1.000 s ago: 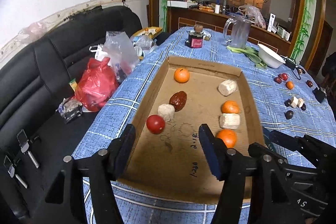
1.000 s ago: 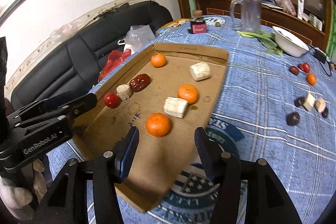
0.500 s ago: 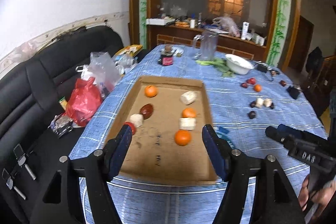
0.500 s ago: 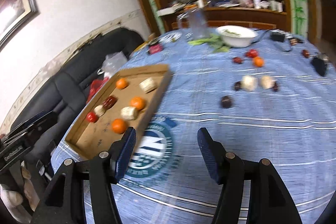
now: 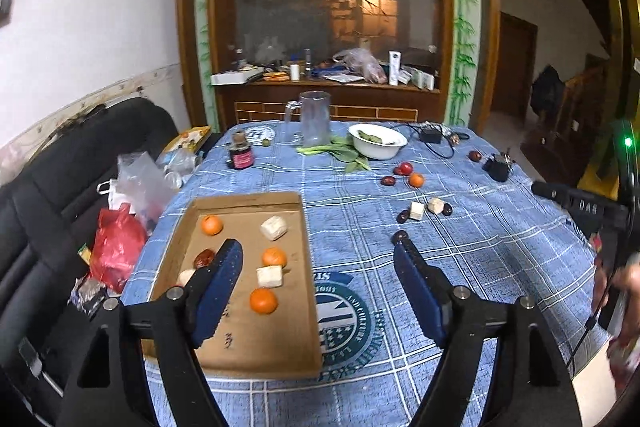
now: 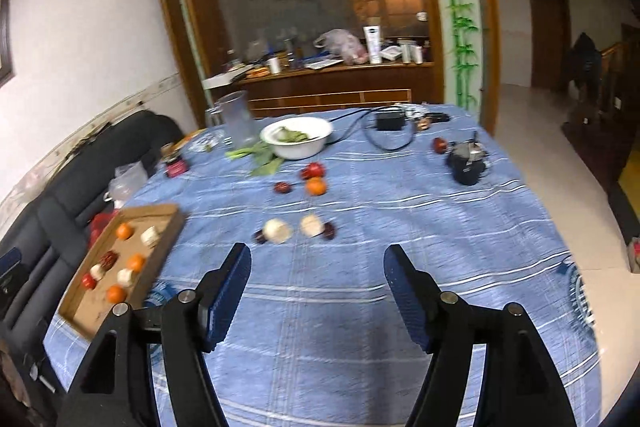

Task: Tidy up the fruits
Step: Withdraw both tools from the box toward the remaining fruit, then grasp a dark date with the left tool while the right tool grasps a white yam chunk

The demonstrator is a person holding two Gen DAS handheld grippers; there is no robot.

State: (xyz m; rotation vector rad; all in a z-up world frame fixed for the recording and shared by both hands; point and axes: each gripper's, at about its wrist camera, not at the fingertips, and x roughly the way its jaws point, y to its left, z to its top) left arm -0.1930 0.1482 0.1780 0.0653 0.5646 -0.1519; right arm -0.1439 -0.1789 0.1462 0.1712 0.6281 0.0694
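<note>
Left wrist view: my left gripper (image 5: 318, 259) hangs above the blue checked tablecloth (image 5: 500, 247), jaws spread wide, nothing between them. Its left finger (image 5: 218, 291) overlaps the cardboard tray (image 5: 276, 343), which lies at the table's near left. On the tray: three oranges (image 5: 263, 301), pale chunks (image 5: 269, 276), a dark red date (image 5: 203, 258).

Right wrist view: my right gripper (image 6: 316, 291) is likewise released and empty, held over bare cloth. Loose fruit lies beyond its fingertips: two pale chunks (image 6: 277, 231) side by side with dark dates touching their outer sides; farther on, a loose orange (image 6: 316, 187) touching a red fruit (image 6: 313, 171), another date just left. A white bowl (image 6: 298, 137) and a clear jug (image 6: 237, 123) stand at the far side. View slightly motion-blurred.
</note>
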